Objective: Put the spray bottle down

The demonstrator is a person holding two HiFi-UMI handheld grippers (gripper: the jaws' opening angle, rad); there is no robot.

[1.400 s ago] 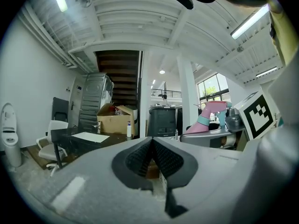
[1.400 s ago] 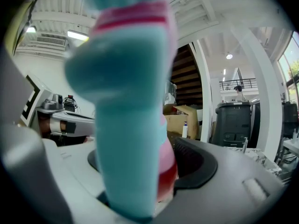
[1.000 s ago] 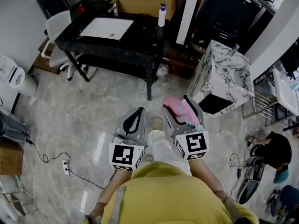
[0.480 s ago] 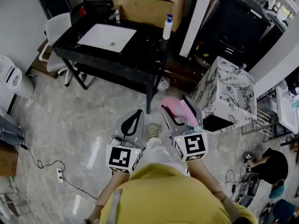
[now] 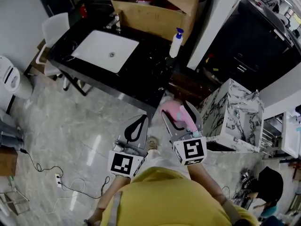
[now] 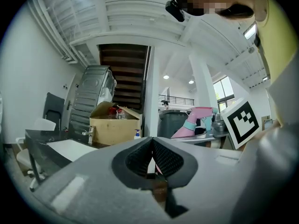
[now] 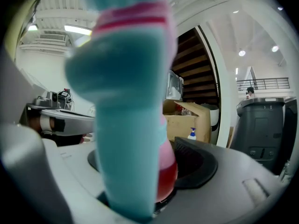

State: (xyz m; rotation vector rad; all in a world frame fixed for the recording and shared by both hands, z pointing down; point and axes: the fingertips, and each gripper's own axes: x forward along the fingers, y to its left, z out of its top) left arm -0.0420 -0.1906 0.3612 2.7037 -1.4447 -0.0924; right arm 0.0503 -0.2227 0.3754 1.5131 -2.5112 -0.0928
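A pink spray bottle [image 5: 171, 112] with a teal trigger head is clamped between the jaws of my right gripper [image 5: 176, 108], held above the floor just short of the black table [image 5: 141, 76]. In the right gripper view the bottle [image 7: 126, 101] fills the middle, its teal head nearest the camera. The left gripper view shows the same bottle [image 6: 198, 120] off to the right. My left gripper [image 5: 140, 119] is beside it, shut, with nothing between its jaws [image 6: 152, 141].
The black table carries a white sink basin [image 5: 106, 51], a cardboard box [image 5: 155, 11] and a white pump bottle with a blue top [image 5: 175, 44]. A marble-patterned cabinet [image 5: 235, 112] stands to the right. A white chair [image 5: 56, 29] and floor cables [image 5: 56, 178] are at left.
Both grippers and the person have moved forward toward the black table, which now sits closer in the head view. The grip on the bottle is unchanged.
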